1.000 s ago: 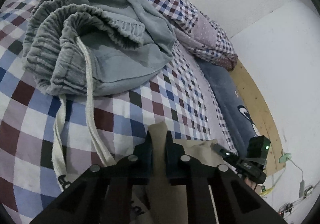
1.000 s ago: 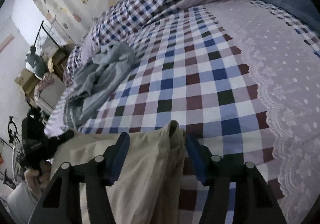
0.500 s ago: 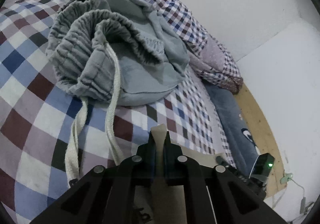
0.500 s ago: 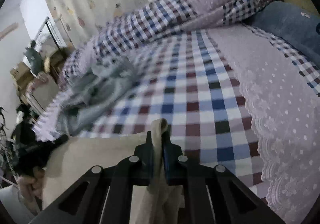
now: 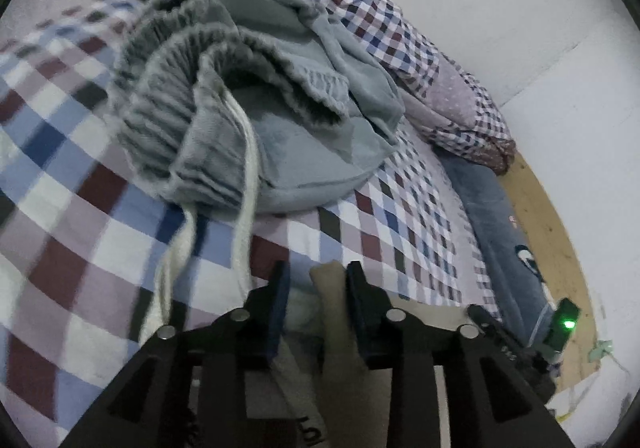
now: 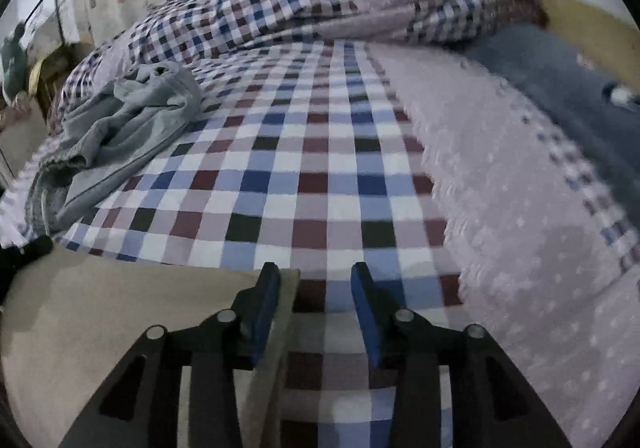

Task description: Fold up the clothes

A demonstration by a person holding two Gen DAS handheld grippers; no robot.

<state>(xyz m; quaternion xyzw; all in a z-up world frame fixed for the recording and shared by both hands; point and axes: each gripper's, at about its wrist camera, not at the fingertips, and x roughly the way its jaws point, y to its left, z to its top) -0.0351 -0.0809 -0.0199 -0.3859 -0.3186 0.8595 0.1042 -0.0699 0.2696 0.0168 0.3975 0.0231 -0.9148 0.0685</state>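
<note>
The left gripper (image 5: pixel 318 288) is opening, a corner of the beige garment (image 5: pixel 336 328) loose between its jaws. The right gripper (image 6: pixel 316 288) is opening too, the beige edge (its corner) against its left finger. Beyond, grey pants (image 5: pixel 280 108) lie crumpled on the checked bedsheet (image 6: pixel 320 168).

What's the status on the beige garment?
Both claws opening, left claw, right claw. Beige garment released on bed. Grey pants lying close ahead.

From my feed the beige garment (image 6: pixel 120 312) runs off the lower frame edge; motion blur smears the checked bedspread (image 5: pixel 60 176), and the grey pants' (image 5: pixel 280 120) far side is hidden
</note>
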